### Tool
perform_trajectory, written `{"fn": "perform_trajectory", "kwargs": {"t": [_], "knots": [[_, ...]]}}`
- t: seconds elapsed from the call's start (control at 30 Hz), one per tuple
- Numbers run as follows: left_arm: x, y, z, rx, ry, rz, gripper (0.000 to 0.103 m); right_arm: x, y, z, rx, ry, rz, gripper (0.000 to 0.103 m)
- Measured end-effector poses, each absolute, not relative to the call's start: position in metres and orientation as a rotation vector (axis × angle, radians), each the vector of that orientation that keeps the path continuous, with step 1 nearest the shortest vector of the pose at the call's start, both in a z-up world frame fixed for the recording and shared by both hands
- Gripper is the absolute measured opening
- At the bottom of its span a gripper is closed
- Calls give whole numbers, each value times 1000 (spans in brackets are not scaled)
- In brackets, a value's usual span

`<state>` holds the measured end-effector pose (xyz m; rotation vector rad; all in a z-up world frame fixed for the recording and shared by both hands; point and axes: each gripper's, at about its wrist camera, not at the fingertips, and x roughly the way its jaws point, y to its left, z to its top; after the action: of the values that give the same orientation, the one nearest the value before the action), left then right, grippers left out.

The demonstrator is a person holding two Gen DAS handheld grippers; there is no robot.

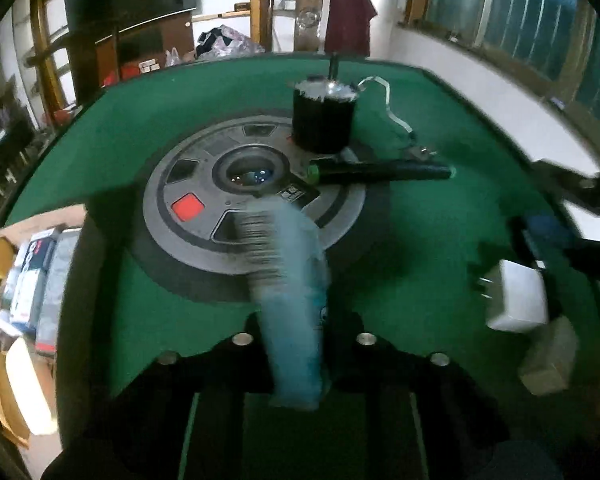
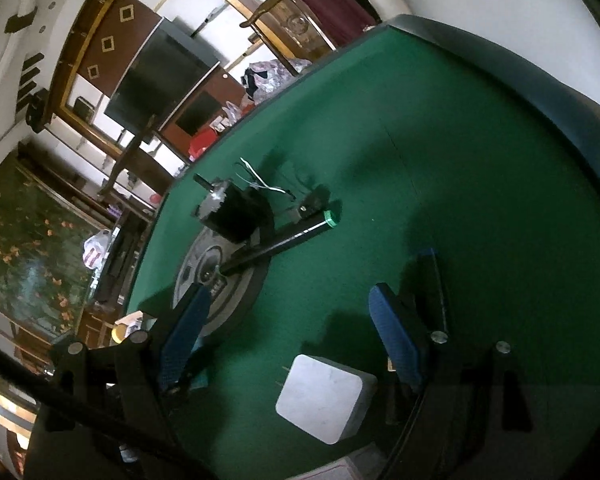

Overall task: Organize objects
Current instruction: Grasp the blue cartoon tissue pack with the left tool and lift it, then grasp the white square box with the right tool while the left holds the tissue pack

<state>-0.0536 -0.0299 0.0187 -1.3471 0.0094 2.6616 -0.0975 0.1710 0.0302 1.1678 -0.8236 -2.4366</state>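
- Green felt table (image 2: 440,152) is carrying a black cylindrical motor (image 1: 323,118).
- Left gripper (image 1: 300,344) is clamping a blurred teal comb (image 1: 288,280) (motion-smeared).
- Right gripper (image 2: 288,344) is gaping wide over a white square plug adapter (image 2: 324,398), gripping nothing.

We see a green counter (image 2: 440,168), a white charger (image 2: 324,396), a black motor (image 1: 323,120), and blue pads (image 2: 396,340).

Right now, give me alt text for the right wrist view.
The open right claw hovers over a white square plug adapter lying on the green felt table. Beyond lie a black cylindrical tube with a green cap and a black motor.
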Motion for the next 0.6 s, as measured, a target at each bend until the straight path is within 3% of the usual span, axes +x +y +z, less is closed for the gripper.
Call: {"fn": "perform_trajectory", "kwargs": {"t": [0.47, 0.6], "knots": [[34, -81, 55, -1228, -322, 2556, 12, -93, 149, 24, 1243, -643, -2433, 82], [56, -90, 54, -1219, -341, 2555, 12, -91, 129, 23, 1335, -476, -2429, 82]]}}
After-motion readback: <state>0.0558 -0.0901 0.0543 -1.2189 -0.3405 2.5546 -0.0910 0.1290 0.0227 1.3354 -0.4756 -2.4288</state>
